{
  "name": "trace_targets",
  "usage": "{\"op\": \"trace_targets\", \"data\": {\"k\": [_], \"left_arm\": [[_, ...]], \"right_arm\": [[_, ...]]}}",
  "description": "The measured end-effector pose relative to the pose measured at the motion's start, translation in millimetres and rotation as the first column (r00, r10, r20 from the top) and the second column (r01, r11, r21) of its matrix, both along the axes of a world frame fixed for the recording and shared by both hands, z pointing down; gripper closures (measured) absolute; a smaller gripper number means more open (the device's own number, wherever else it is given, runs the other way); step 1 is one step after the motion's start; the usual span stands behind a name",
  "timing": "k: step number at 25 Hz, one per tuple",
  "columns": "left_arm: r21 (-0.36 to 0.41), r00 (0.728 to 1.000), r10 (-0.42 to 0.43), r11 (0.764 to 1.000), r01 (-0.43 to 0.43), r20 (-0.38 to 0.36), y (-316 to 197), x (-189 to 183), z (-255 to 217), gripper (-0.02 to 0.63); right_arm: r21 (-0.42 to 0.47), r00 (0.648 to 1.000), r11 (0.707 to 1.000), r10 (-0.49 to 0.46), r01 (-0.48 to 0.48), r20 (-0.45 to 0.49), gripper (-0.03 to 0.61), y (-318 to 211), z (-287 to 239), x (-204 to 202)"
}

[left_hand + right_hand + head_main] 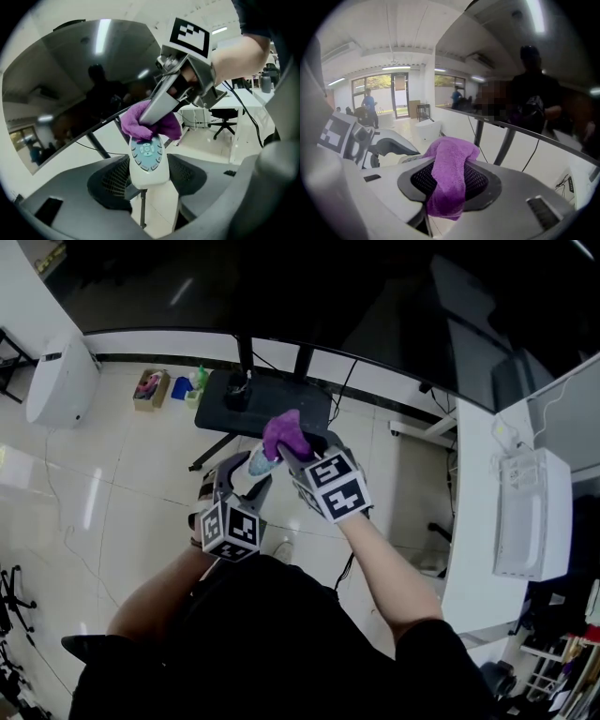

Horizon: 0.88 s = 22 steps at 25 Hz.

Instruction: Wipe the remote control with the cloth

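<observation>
Glossy white floor tiles [112,474] fill the head view far below, with a very large dark screen [375,306] on a stand whose black base [272,404] rests on the floor. A white table [469,521] runs along the right edge, and a small box of colourful items [150,388] sits on the floor near the wall. A person's two forearms reach forward, each hand holding a gripper in mid-air above the floor. The left gripper [246,476] holds a white remote control [260,462]. In the left gripper view its fingers [108,180] are closed on the near end of the remote control [148,161], which points away, with its pale blue button panel facing up. The right gripper [298,454] holds a purple cloth [284,435]. In the right gripper view its fingers [487,185] are clamped on the cloth [450,178], which bunches above them and hangs down between them. In the left gripper view the cloth [136,123] sits bunched on the far end of the remote control, touching it just beyond the buttons, with the right gripper [161,105] reaching in from the upper right. A black office chair [225,124] stands in the background.
</observation>
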<state>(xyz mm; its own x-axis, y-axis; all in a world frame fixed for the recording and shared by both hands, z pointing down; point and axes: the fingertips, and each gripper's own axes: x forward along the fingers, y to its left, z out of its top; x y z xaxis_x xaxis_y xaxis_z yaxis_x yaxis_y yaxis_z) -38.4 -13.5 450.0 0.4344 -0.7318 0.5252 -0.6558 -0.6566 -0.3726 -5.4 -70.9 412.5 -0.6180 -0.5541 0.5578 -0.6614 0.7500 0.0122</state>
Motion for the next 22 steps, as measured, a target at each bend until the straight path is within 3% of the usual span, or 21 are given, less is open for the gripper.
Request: {"op": "trace_targets", "data": {"k": [2,3,4,5,7,8,9,11,13,16,22], "left_arm": [[-0.071,0.997,-0.026,0.997,0.021,-0.073,-2.3,-6.1,9.5,0.376],[-0.131,0.985,-0.069,0.99,0.048,-0.156,-7.2,-10.5,9.6,0.376],[-0.206,0.954,-0.134,0.975,0.08,-0.267,-14.5,-16.4,7.6,0.376],[-0.288,0.894,-0.218,0.952,0.105,-0.393,-23.3,-23.9,5.4,0.376],[-0.427,0.705,-0.369,0.898,0.104,-0.605,-40.4,-38.0,-2.2,0.376],[-0.464,0.615,-0.408,0.883,0.077,-0.675,-46.5,-41.5,-9.0,0.376],[-0.48,0.545,-0.423,0.876,0.042,-0.724,-50.5,-42.4,-16.6,0.376],[-0.482,0.453,-0.42,0.876,-0.027,-0.787,-54.3,-40.1,-30.1,0.376],[-0.477,0.386,-0.413,0.875,-0.085,-0.825,-55.2,-36.4,-40.0,0.376],[-0.476,0.334,-0.407,0.864,-0.16,-0.85,-51.6,-30.3,-45.4,0.376],[-0.476,0.361,-0.37,0.835,-0.274,-0.856,-35.1,-14.7,-48.7,0.376]], "right_arm": [[0.029,0.999,0.999,0.036,-0.037,0.035,0.423,-10.9,-5.4,10.3],[0.049,0.996,0.997,0.055,-0.058,0.068,0.423,-14.1,-12.1,13.7],[0.064,0.991,0.994,0.077,-0.085,0.109,0.423,-16.3,-18.9,17.1],[0.07,0.983,0.991,0.102,-0.113,0.152,0.423,-17.5,-22.9,20.5],[0.045,0.969,0.989,0.132,-0.144,0.209,0.423,-15.0,-17.5,23.2],[0.021,0.967,0.991,0.126,-0.134,0.22,0.423,-10.5,-9.7,20.0],[-0.006,0.968,0.994,0.107,-0.109,0.226,0.423,-4.3,-1.2,13.8],[-0.048,0.97,0.998,0.06,-0.05,0.235,0.423,7.3,14.0,-0.7],[-0.065,0.971,0.998,0.02,-0.005,0.239,0.423,13.8,22.7,-11.6],[-0.053,0.968,0.998,-0.021,0.035,0.252,0.423,16.2,20.2,-21.2],[-0.01,0.958,1.0,0.03,-0.029,0.286,0.425,-1.5,7.8,-6.5]]}}
